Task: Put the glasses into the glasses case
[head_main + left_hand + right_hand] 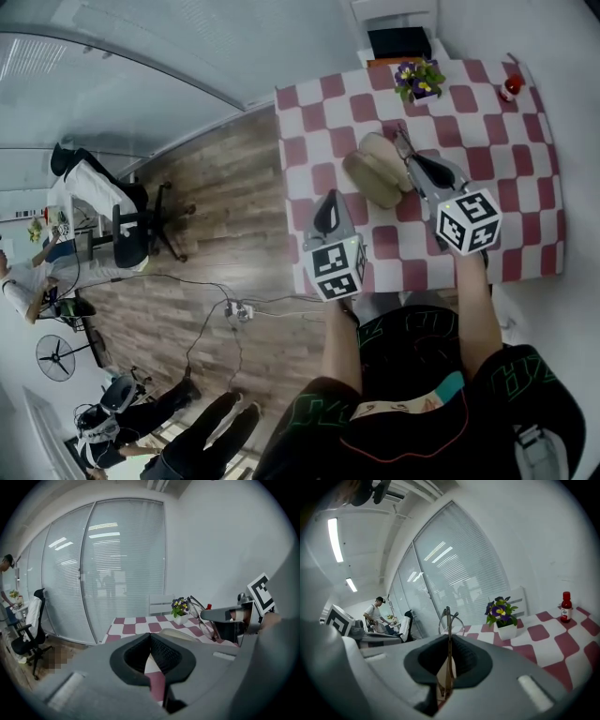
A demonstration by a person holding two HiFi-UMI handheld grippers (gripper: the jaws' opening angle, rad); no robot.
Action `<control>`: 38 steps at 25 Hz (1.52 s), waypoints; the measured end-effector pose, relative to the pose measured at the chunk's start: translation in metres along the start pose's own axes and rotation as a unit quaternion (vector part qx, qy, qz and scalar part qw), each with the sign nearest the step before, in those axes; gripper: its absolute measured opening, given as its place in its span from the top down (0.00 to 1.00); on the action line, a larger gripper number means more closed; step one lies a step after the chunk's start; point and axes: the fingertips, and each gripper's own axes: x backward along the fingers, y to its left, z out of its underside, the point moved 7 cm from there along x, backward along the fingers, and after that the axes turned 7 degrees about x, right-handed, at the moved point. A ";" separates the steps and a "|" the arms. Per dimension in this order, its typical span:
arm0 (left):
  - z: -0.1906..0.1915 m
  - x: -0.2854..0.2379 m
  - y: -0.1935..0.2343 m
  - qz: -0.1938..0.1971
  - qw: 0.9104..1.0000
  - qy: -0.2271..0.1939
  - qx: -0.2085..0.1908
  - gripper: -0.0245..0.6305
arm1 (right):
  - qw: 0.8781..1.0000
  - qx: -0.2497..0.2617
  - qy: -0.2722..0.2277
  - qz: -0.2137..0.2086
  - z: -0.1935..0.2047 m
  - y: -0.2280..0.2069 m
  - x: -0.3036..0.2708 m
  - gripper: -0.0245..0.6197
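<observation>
While hanging above the red-and-white checked counter, pinching the glasses in the right gripper, jaws pressing in on the thin folded frame with only its thickness between them. Holding the glasses edge-on and upright, lenses rising above the jaw tips in the right gripper view. Reaching in from the near edge toward the middle of the counter, with the glasses sticking out past the tips just beside the far half of the glasses case. Not showing clearly whether glasses and case are touching. Leaving the beige glasses case lying open on the counter, both shells facing up, closer to the left edge than the right and about midway between near and far edges.

Holding the left gripper over the counter's near left corner, apart from the case, jaws meeting at the tips with nothing between them and only checked cloth showing below. Looking along those jaws toward the open case and the right gripper lifting the glasses beyond it.

Standing at the far edge, potted flowers near the middle and a small red bottle toward the far right corner. Sitting well off to the left on the wooden floor, an office chair.
</observation>
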 end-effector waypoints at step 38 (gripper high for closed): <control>0.027 -0.053 0.068 0.002 0.996 0.075 0.041 0.95 | 0.965 0.005 0.238 -0.108 0.051 0.047 -0.106 0.93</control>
